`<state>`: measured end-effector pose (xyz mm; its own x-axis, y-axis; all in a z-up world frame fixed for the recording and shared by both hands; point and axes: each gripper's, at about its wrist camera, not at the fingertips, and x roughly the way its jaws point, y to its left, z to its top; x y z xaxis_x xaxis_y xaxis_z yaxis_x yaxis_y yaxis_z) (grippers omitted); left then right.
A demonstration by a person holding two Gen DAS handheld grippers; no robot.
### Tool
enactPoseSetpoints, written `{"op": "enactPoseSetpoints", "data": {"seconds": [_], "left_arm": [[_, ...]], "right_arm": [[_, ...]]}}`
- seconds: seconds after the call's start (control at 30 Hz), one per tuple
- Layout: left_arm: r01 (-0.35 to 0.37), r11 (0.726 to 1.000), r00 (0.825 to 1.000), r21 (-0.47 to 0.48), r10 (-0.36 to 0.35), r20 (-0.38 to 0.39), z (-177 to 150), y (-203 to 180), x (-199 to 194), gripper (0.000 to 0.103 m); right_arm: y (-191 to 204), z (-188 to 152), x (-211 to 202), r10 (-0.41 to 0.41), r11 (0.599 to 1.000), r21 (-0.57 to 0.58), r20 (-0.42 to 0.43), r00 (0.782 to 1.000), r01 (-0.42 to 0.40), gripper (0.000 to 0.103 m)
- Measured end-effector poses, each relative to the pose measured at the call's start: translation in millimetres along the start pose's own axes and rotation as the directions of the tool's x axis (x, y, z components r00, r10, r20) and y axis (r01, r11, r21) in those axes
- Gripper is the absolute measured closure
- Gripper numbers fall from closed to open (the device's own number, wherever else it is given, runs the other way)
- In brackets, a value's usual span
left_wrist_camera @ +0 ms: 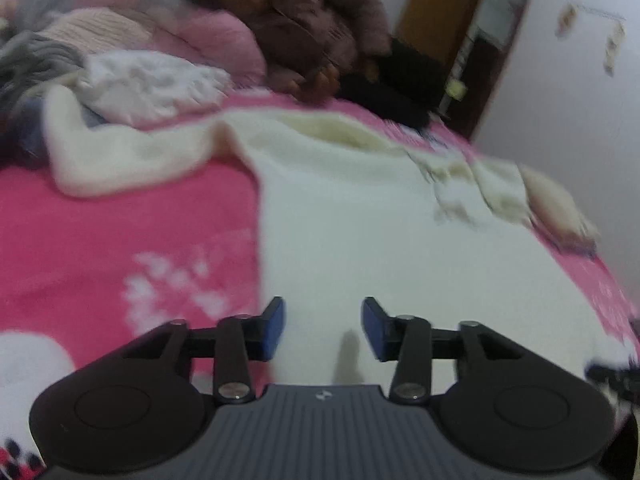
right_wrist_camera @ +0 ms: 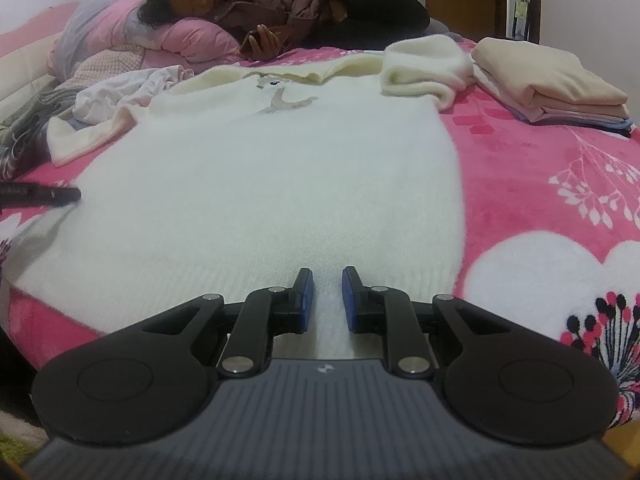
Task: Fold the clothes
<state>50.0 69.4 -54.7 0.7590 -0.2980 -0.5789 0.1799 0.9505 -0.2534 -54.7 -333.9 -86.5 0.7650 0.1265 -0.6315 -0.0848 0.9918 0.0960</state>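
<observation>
A cream-white sweater bears a grey deer motif at 12 o'clock. The blanket beneath is hot pink with white flowers and black-and-red dots. At 2 o'clock, folded clothes are beige.

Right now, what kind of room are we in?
Most likely a bedroom: a bed under a pink floral blanket, a pink pillow with a person lying against it, and a wooden door.
</observation>
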Motion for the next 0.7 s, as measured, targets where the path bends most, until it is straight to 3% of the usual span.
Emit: {"op": "enactPoseSetpoints", "data": {"seconds": [0.07,0.4,0.47,0.6,0.7], "left_arm": [[-0.031,0.999,0.999,0.026,0.03,0.032,9,1,-1,0.043],[0.059,0.996,0.998,0.067,-0.06,0.027,47,-19,28,0.043],[0.064,0.994,0.998,0.091,-0.065,0.012,53,-27,40,0.043],[0.076,0.987,0.997,0.14,-0.074,-0.018,65,-43,64,0.043],[0.081,0.986,0.996,0.146,-0.076,-0.038,64,-47,85,0.043]], "right_arm": [[2,1,1,-0.005,1.0,-0.01,-0.007,1.0,0.005,0.088],[4,13,0,-0.007,0.999,-0.031,-0.054,0.999,0.005,0.086],[1,28,-4,0.011,1.0,-0.022,-0.077,0.997,-0.013,0.083],[-12,69,-16,0.038,0.999,-0.011,0.004,0.999,-0.038,0.082],[-19,95,0,0.012,0.998,-0.057,0.01,1.0,-0.011,0.082]]}}
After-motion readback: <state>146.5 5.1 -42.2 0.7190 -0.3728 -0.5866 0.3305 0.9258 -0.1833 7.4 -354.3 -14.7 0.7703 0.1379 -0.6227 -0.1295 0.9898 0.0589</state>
